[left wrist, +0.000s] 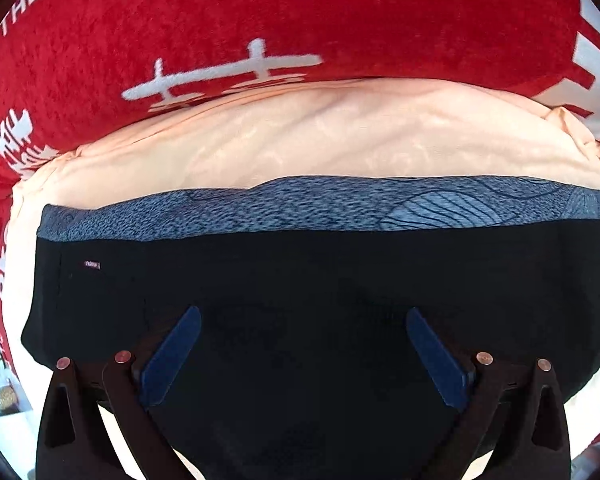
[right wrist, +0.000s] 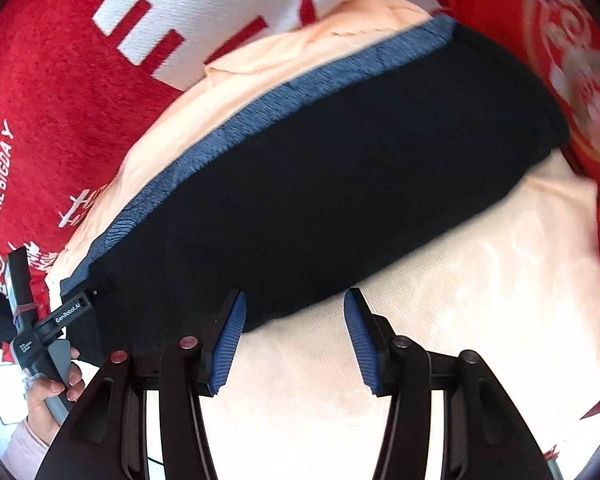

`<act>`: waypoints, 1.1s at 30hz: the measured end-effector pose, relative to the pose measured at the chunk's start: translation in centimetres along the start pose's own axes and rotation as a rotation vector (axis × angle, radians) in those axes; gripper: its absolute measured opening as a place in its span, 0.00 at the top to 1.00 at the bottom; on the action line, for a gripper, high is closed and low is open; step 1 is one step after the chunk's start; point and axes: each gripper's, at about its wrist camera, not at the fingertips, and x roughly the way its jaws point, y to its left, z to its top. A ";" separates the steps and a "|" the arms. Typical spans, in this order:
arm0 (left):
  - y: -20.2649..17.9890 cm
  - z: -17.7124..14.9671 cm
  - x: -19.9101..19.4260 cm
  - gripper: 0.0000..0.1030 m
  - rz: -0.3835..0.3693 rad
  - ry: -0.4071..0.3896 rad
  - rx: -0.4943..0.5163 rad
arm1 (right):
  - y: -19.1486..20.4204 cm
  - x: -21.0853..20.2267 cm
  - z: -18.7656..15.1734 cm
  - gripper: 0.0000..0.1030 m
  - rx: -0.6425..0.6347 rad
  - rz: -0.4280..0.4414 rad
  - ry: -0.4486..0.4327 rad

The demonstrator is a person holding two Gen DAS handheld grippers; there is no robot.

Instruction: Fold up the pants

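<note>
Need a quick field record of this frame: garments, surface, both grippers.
pants: black pants, folded, flat on top of the pile
under pants: blue-grey patterned garment, only a strip showing
beneath: peach fabric
surface: red blanket with white print
left gripper: open, over the pants, nothing between the pads
right gripper: open, at the pants' near edge, grips nothing
</note>
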 end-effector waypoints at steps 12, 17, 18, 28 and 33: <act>-4.8 -0.2 -2.4 0.00 -0.028 -0.008 0.052 | -2.2 -0.1 -0.5 0.47 0.077 0.047 -0.005; -9.3 -1.4 -4.5 0.00 -0.087 -0.020 0.085 | -3.7 -0.3 -0.3 0.47 0.143 0.150 -0.051; -10.4 -1.6 -4.8 0.00 -0.099 -0.024 0.094 | -4.1 -0.4 -0.2 0.47 0.156 0.159 -0.069; -18.2 -2.1 -6.0 0.00 -0.159 -0.026 0.171 | -9.0 -1.2 3.5 0.84 0.318 0.143 -0.209; -19.9 -2.5 -3.6 0.00 -0.113 -0.008 0.223 | -8.2 -2.3 3.7 0.90 0.212 0.098 -0.238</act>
